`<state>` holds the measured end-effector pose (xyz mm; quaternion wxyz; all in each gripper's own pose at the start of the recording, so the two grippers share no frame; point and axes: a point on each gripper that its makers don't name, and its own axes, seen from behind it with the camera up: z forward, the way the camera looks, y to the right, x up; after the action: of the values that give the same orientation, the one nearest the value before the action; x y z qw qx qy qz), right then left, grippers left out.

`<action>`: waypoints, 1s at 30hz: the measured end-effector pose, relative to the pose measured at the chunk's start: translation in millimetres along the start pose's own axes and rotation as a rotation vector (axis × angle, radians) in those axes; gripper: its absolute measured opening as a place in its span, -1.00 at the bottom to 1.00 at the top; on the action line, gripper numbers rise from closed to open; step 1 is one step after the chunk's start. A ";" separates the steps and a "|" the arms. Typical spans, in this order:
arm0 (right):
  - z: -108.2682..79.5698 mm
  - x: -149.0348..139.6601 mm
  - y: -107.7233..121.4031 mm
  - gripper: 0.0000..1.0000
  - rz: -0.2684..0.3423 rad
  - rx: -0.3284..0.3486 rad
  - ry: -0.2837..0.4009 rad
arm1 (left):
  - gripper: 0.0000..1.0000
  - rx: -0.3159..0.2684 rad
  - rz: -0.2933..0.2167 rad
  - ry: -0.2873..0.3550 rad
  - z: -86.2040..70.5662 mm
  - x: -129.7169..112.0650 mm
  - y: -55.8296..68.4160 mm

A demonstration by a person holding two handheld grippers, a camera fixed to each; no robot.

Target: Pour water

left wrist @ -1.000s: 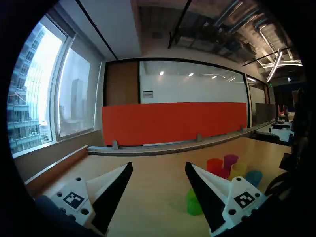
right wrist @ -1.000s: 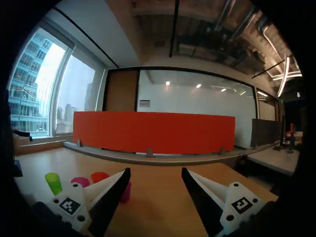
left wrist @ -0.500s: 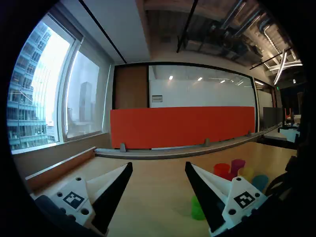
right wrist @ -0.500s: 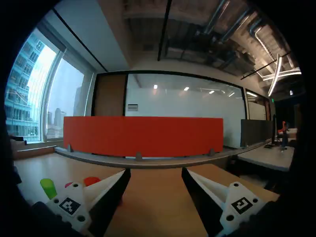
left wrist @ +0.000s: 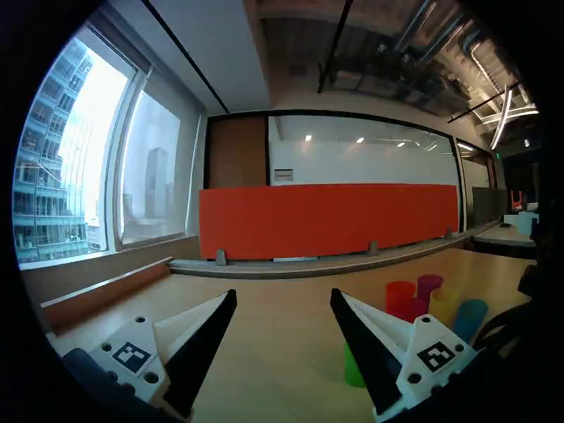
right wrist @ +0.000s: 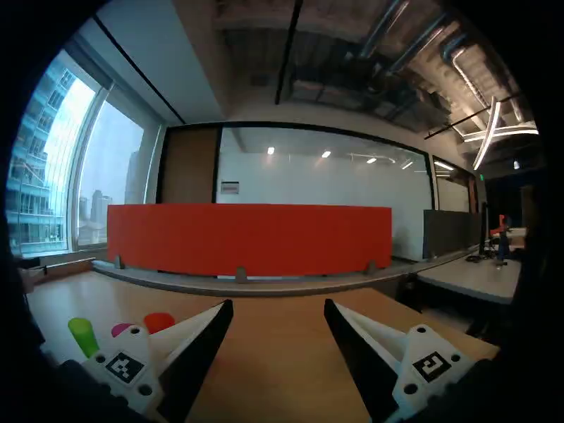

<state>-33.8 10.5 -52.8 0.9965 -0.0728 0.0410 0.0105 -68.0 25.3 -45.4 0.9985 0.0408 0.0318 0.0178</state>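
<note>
Facing an orange partition (left wrist: 328, 220) at the far edge of a wooden table (left wrist: 282, 331), the left gripper (left wrist: 283, 292) hangs low over the tabletop with its jaws spread wide and nothing between them. Its two fingers (left wrist: 201, 338) are white outside and black on the inner faces, and each base carries a square black-and-white marker.

Five plastic cups stand upright on the table to the right of this gripper. A green cup (left wrist: 352, 366) stands nearest and alone, partly hidden behind the right-hand finger. Farther back, four cups form a tight cluster: a red cup (left wrist: 400, 296) at the left, a magenta cup (left wrist: 428, 285) behind it, a yellow cup (left wrist: 443, 304) in front of the magenta one, and a blue cup (left wrist: 470, 317) at the right end. Whether any cup holds liquid cannot be told. A tall window (left wrist: 84, 183) with city buildings beyond it runs along the left wall.

In the right gripper view, the right gripper (right wrist: 278, 302) likewise hangs above the table (right wrist: 275, 352), jaws spread wide and gripping nothing. At the lower left, beyond its left-hand finger, appear the green cup (right wrist: 83, 335), the magenta cup (right wrist: 120, 329) and the red cup (right wrist: 158, 321). The finger hides the lower parts of the last two. The orange partition (right wrist: 247, 238) spans the background, and a second desk (right wrist: 472, 271) stands at the right.
</note>
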 end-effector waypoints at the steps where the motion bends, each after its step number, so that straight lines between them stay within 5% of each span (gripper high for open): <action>1: -0.5 -0.6 0.4 1.00 0.001 -0.002 -0.001 | 0.98 0.001 0.001 0.001 0.3 -2.6 -1.3; 30: 0.0 13.1 -12.7 1.00 0.013 0.011 0.005 | 0.98 0.004 -0.037 -0.010 11.8 -46.9 -17.9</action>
<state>-20.4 -1.9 -52.0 0.9966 -0.0670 0.0442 0.0167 -113.5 4.7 -32.3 0.9987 0.0420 0.0273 -0.0009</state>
